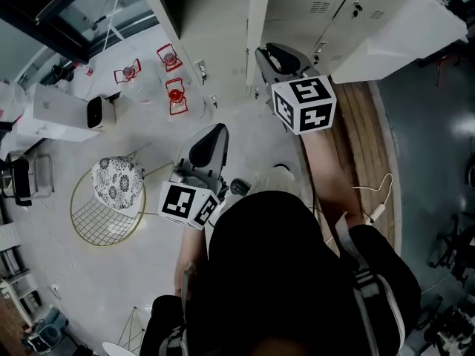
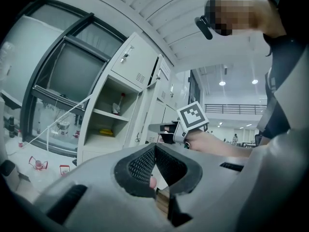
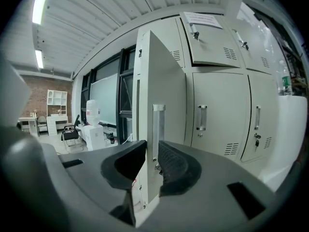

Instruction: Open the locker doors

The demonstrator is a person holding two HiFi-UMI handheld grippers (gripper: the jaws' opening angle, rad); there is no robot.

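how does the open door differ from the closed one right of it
The open door is swung out toward the camera, between the right gripper's fingers; the closed door sits flush, untouched. The open door shows at a slant; the closed door shows its full face. Both are pale with a vertical handle.

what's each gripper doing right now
left gripper: closed, empty
right gripper: closed on the edge of the open locker door

Matt painted-metal locker doors (image 3: 166, 105); ribbed black rubbery gripper pads (image 3: 176, 166); wooden floor strip (image 1: 360, 124)
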